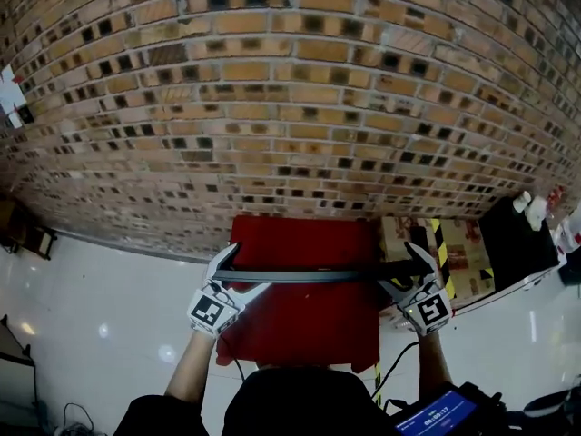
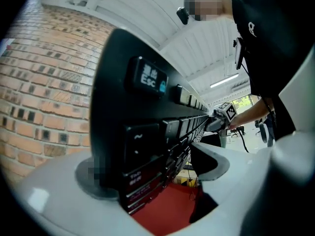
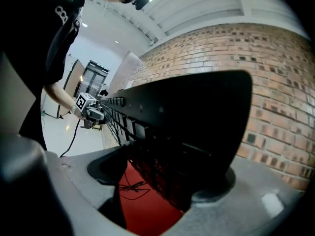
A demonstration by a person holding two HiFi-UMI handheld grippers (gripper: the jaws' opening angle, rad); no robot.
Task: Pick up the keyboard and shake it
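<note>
So the keyboard (image 1: 318,273) is up off the red worktop (image 1: 309,334), hanging in the air between both tools with the brick wall (image 1: 290,107) on the far side. From the head view it's just a thin dark bar, seen edge-on. The left tool (image 1: 227,265) is clamped on its left end and the right tool (image 1: 413,263) is clamped on its right end. Both gripper views show the end of the board wedged between the jaw pads.

Looks to me like the pickup is done and the shaking is the step in hand. My two cents on doing it well:
- Move both tools together, same direction and rhythm. If one leads, the board twists and could lever out of a pad.
- Short, brisk shakes beat big swings, since the grip is only on the very ends.
- Stay over the worktop, so if it slips it lands there and not on the floor.
- Don't drift right, there's a cardboard box (image 1: 458,252) with yellow-black striped tape on that side.

Readable print: the corner Esc key (image 2: 150,78) says "Esc" in the left gripper view, and the key under it has a tilde (image 2: 137,137). The lower keys have print too, but it's too smeared to read. No brand visible anywhere.
</note>
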